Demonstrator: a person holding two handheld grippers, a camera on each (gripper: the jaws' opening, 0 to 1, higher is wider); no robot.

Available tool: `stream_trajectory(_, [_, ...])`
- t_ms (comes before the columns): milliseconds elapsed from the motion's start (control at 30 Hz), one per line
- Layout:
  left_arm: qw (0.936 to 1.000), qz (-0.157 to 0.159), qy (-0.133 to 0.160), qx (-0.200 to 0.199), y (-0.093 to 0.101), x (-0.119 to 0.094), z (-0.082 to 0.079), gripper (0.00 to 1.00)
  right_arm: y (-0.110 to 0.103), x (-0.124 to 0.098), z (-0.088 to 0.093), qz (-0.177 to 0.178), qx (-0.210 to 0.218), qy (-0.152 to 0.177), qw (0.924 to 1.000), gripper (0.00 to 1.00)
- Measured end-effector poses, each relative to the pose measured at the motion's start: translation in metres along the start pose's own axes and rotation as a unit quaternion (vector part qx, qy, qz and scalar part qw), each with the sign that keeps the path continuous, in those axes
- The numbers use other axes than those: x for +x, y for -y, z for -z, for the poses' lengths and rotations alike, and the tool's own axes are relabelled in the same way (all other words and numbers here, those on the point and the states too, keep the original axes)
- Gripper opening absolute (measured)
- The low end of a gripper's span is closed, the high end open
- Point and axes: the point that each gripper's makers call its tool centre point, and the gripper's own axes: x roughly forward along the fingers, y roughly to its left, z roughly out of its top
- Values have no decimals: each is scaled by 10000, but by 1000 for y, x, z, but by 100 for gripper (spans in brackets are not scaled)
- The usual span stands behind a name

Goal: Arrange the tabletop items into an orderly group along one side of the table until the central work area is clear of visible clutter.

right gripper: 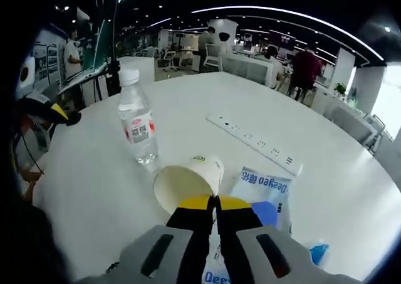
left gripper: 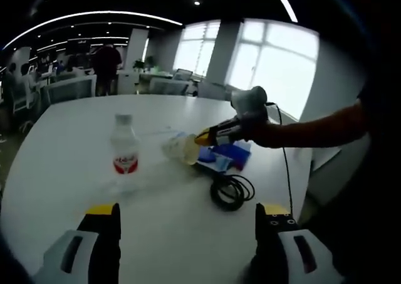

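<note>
your right gripper [right gripper: 216,204] fingers pinch the paper cup's [right gripper: 188,182] hidden rim at centre-bottom frame; cup lies sideways, mouth toward you. your left gripper [left gripper: 188,224] fingers stand wide over the counter [left gripper: 75,121].

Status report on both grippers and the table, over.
Left gripper open, hovering over table. Right gripper shut on paper cup rim, cup on its side. Water bottle upright nearby; blue packet, power strip, black cable ungrouped.
</note>
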Motion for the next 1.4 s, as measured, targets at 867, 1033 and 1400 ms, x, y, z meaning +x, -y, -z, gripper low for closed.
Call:
stream_trajectory(867, [9996, -54, -142, 236, 4, -1, 12, 88, -45, 10, -16, -820, 1924, -931, 9734, 0])
stream_trajectory(1033, [9996, -38, -151, 230, 6, 0, 13, 87, -53, 12, -7, -926, 2406, -1331, 9570, 0])
stream_trajectory(1400, [9996, -2, -161, 228, 6, 3, 17, 87, -64, 14, -1, -1193, 3097, -1842, 9252, 0])
